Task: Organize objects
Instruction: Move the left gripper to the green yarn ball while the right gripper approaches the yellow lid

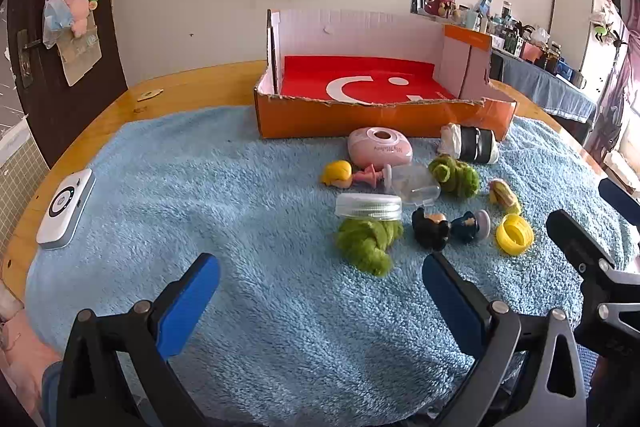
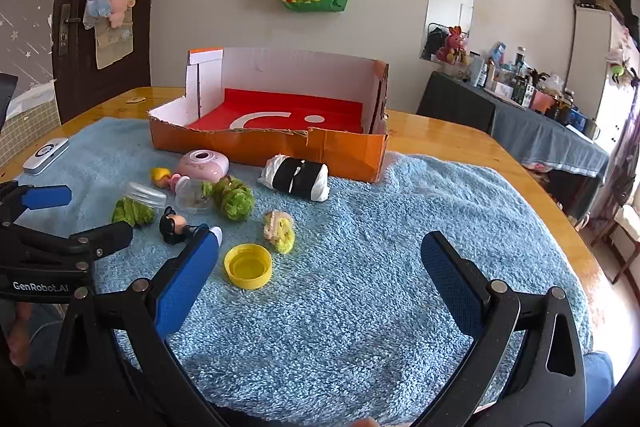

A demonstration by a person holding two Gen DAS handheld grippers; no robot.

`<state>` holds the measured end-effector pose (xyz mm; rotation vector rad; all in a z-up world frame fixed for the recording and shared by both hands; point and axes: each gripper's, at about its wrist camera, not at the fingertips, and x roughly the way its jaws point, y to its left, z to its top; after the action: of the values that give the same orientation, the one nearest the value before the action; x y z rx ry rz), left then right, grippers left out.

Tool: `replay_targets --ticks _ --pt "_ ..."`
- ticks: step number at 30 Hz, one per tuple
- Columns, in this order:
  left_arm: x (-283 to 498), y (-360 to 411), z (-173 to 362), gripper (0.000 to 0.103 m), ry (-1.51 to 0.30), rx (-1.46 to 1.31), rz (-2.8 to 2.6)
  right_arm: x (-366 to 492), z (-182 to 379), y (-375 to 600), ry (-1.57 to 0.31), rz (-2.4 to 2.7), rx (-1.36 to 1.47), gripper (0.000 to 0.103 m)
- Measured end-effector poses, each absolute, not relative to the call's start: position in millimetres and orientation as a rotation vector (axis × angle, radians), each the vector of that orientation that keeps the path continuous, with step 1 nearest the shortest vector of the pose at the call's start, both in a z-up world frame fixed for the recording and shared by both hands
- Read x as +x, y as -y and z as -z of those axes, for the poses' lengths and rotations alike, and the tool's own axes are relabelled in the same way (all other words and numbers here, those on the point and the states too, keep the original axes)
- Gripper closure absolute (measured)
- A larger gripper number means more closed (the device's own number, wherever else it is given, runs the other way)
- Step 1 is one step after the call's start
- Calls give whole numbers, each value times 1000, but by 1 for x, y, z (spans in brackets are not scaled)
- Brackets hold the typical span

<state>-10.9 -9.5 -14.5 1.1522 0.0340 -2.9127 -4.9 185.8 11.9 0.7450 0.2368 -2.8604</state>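
An open orange cardboard box (image 1: 360,121) (image 2: 344,147) with a red floor stands at the back of a blue towel (image 1: 248,195) (image 2: 380,219). In front of it lie small items: a pink case (image 1: 379,147) (image 2: 203,163), a black-and-white roll (image 1: 474,143) (image 2: 296,177), green yarn knots (image 1: 366,243) (image 2: 236,201), a clear jar with a metal lid (image 1: 369,206), a yellow cap (image 1: 514,233) (image 2: 248,265), and small figurines (image 1: 430,229) (image 2: 172,225). My left gripper (image 1: 320,287) is open and empty near the green yarn. My right gripper (image 2: 320,267) is open and empty above the towel, right of the yellow cap.
A white gadget (image 1: 66,209) (image 2: 46,155) lies at the towel's left edge. The towel covers a wooden table (image 1: 188,83) (image 2: 460,143). A dark door with hanging plush toys is at the left, and a cluttered side table (image 2: 552,131) at the right.
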Motion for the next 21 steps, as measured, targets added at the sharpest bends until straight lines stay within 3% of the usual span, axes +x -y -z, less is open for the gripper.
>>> replay_targets --ticks 9,16,21 --pt "-10 8 11 1 -32 1145 2948 -6 -8 -185 -223 2825 773 1" --pt "-13 5 14 9 -26 1161 2961 -13 -2 -184 -204 2792 827 28" --pt "-16 3 17 17 -27 1191 2972 -17 3 -180 -199 2746 861 39"
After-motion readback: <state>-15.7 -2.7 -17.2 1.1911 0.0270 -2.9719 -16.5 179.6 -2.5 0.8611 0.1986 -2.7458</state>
